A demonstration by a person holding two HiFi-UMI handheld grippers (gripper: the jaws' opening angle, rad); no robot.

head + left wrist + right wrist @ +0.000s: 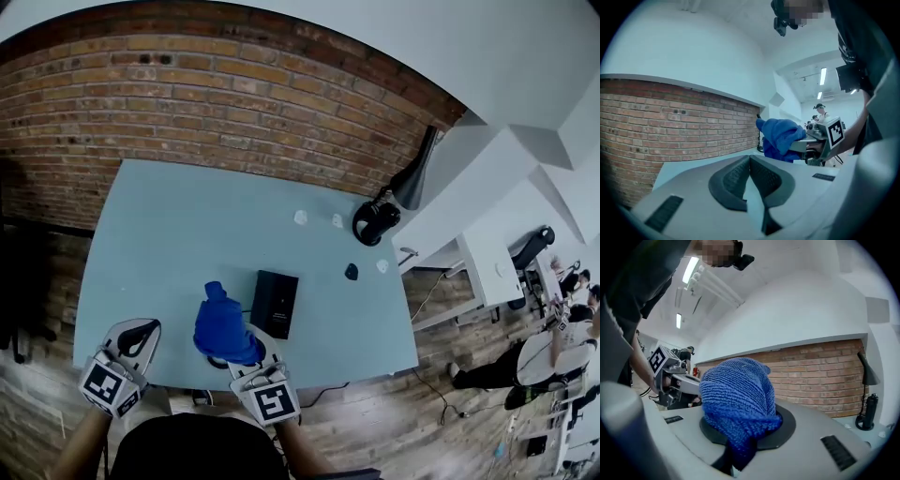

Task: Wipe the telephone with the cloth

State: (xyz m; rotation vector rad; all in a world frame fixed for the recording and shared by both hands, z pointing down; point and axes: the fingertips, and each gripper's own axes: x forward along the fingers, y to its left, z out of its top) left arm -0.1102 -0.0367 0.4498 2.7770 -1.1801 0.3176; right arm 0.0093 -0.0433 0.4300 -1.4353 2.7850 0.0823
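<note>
Left gripper (142, 330): hovering over the near-left corner of the table (178, 234), jaws closing tip to tip in its own view (750, 159), gripping nothing.
Brick wall (187, 103): running along the far edge of the table.
Cloth (223, 326): blue, bunching up in a mound above the right jaws, hanging over the table's near edge; showing again in both gripper views (780, 138) (738, 399).
Right gripper (249, 345): clamping tight on the cloth's lower folds (740, 446), sitting right of the left gripper, near it.
Telephone (275, 303): black, lying flat on the table just right of the cloth; contact with the cloth not showing clearly.
White scraps (300, 217): lying scattered across the far right part of the table, well apart from the telephone.
Small dark lump (351, 272): resting among the scraps.
Black rounded object (375, 221): sitting at the far right corner.
Black lamp (417, 169): leaning up beyond that corner.
People (548, 347): sitting at white desks off to the right.
</note>
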